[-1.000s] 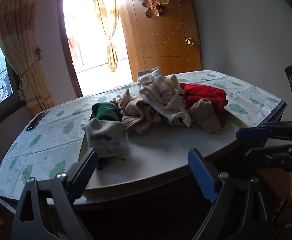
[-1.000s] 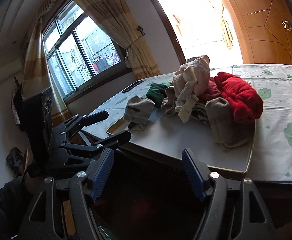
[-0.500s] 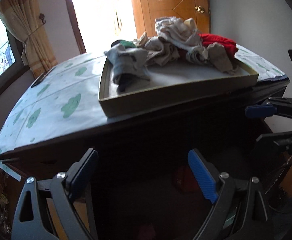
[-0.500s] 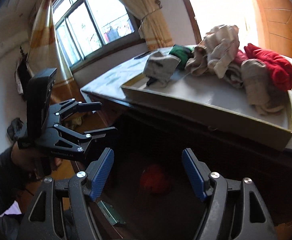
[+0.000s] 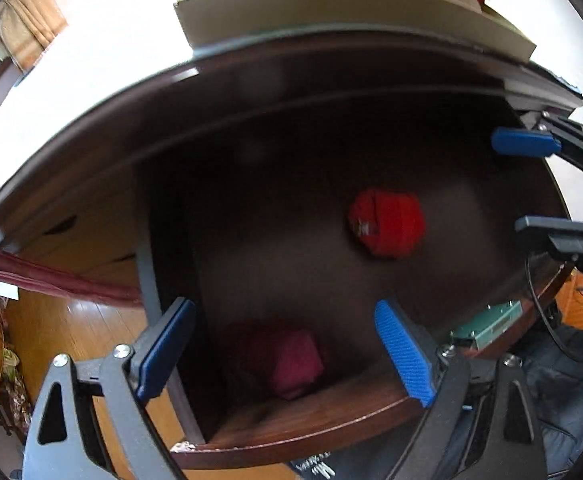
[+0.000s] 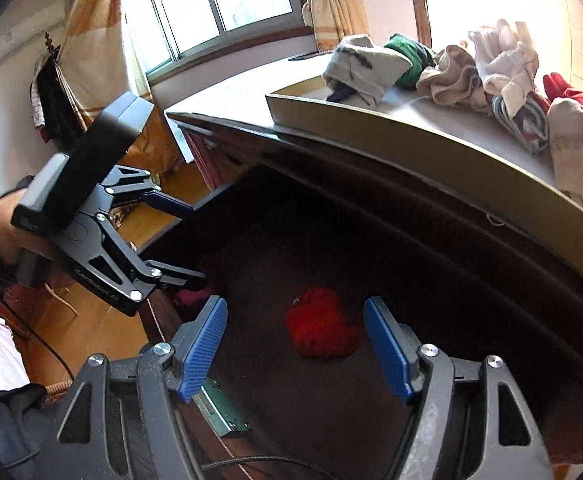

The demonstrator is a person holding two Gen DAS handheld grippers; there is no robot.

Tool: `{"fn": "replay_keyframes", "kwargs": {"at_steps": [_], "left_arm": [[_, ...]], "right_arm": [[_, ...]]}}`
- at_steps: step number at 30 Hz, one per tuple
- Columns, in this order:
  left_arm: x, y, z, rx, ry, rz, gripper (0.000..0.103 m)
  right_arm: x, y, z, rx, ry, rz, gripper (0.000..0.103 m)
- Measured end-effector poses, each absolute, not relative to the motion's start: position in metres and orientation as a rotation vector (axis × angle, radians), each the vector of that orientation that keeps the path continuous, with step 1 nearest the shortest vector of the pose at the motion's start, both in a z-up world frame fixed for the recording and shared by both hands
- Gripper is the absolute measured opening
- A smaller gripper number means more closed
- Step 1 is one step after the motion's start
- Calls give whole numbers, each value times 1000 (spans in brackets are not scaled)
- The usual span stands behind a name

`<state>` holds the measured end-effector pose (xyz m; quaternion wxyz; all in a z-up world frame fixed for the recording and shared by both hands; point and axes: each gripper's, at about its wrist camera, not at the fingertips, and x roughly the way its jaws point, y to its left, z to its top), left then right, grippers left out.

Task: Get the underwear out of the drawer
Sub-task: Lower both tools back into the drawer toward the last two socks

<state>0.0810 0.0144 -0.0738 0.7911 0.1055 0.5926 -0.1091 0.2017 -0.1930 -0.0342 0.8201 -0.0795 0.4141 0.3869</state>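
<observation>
1. Now both my grippers hang over the pulled-out drawer [image 5: 299, 420] where a second ago they looked across the top of the dresser. The left gripper [image 5: 287, 354] points almost straight down into the drawer, jaws spread wide with nothing between the pads.
2. Right gripper [image 6: 295, 350]: jaws apart, also empty, angled down toward the drawer floor.
3. Under the left gripper lies a dark pink folded piece [image 5: 287, 360], near the drawer's front wall and left corner. It is blurred and in shadow; I take it for underwear but cannot tell for sure.
4. Red bundle [image 6: 321, 326] sits mid-floor of the drawer, framed between my right pads in the right wrist view but below them, not touched. From the left wrist view it lies farther in, to the right.
5. Up top, the tray [image 6: 431, 128] carries the heap of clothes [image 6: 491, 64], presumably pieces already out.
6. Reading: the view has swung from the heap to the drawer, so the next pick is starting. Two pieces seem left; each gripper is lined up on one.
</observation>
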Motion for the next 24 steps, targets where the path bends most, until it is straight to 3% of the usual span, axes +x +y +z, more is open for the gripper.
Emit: {"fn": "replay_keyframes", "kwargs": {"at_steps": [24], "left_arm": [[98, 5, -133, 201, 1584, -262, 93]], "right_arm": [[226, -147, -74, -418, 1017, 858, 73]]}}
